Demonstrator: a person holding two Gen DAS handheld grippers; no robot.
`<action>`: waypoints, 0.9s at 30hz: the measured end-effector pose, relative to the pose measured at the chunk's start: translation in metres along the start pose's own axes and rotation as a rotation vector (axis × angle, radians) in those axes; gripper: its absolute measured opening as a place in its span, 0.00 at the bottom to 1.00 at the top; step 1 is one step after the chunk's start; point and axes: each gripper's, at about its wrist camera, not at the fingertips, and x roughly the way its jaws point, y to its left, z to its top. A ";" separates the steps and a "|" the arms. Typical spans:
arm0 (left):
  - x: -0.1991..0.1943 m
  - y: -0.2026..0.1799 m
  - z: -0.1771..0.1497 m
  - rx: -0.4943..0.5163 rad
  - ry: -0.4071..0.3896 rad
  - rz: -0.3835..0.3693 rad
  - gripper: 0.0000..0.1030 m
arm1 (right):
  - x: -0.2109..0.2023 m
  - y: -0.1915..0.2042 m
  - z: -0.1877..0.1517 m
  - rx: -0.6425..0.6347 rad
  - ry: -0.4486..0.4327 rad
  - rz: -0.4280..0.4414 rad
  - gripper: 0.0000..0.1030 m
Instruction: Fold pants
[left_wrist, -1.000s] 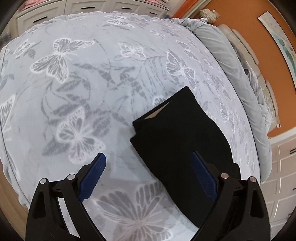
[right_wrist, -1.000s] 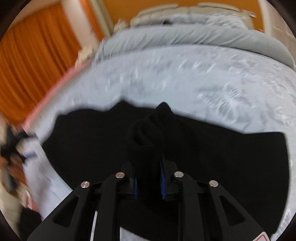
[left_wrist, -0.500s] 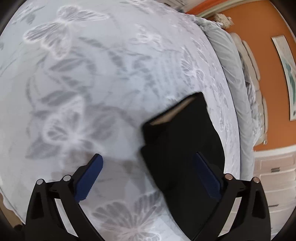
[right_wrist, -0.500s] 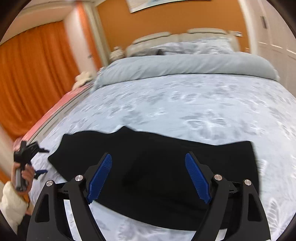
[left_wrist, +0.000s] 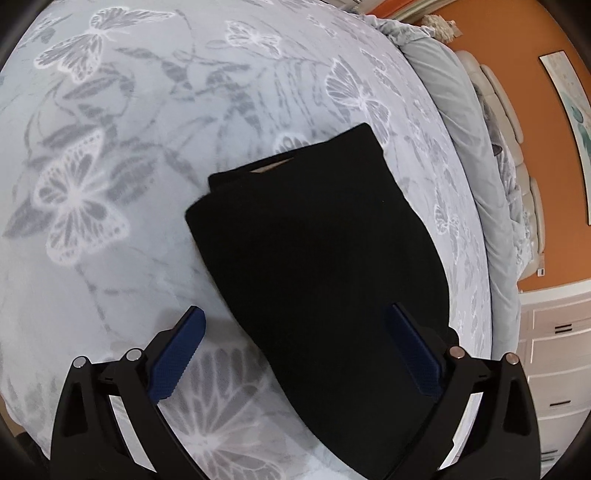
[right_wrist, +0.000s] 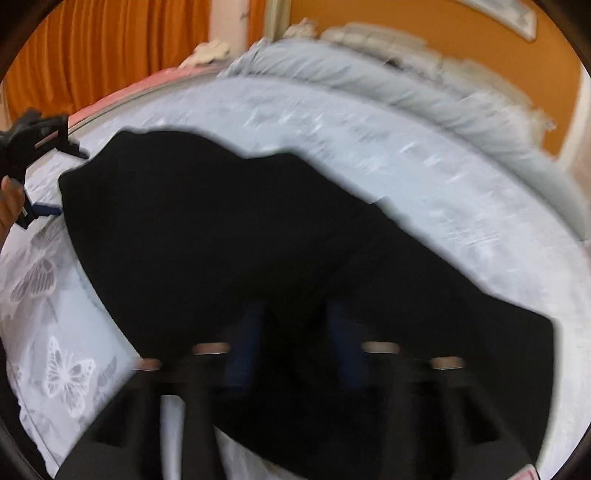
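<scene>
The black pants lie folded lengthwise on the butterfly-print bedspread, their waistband end with a tan label toward the middle of the bed. My left gripper is open and empty, hovering over the pants' near end. In the blurred right wrist view the pants stretch across the bed. My right gripper is low over the dark cloth, its blue pads only a hand's width apart. Blur hides whether they pinch fabric. The left gripper shows at that view's far left.
Grey pillows and a padded headboard line the bed's head. An orange wall and white drawers stand beyond. Orange curtains hang on the other side. A hand holds the left gripper.
My right gripper let go of a bunch of pants fabric, opened wide, then dropped back onto the cloth with its fingers narrowed. My left gripper stayed open and shifted closer over the waistband end.
</scene>
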 end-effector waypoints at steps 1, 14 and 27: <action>0.001 0.001 0.001 0.001 0.005 -0.011 0.94 | 0.000 0.000 0.003 0.014 -0.010 -0.012 0.13; 0.020 -0.001 0.022 0.080 -0.051 0.018 0.35 | -0.043 -0.033 0.014 0.284 -0.113 0.112 0.54; -0.065 -0.166 -0.115 0.601 -0.307 -0.166 0.17 | -0.141 -0.175 -0.053 0.666 -0.268 -0.138 0.71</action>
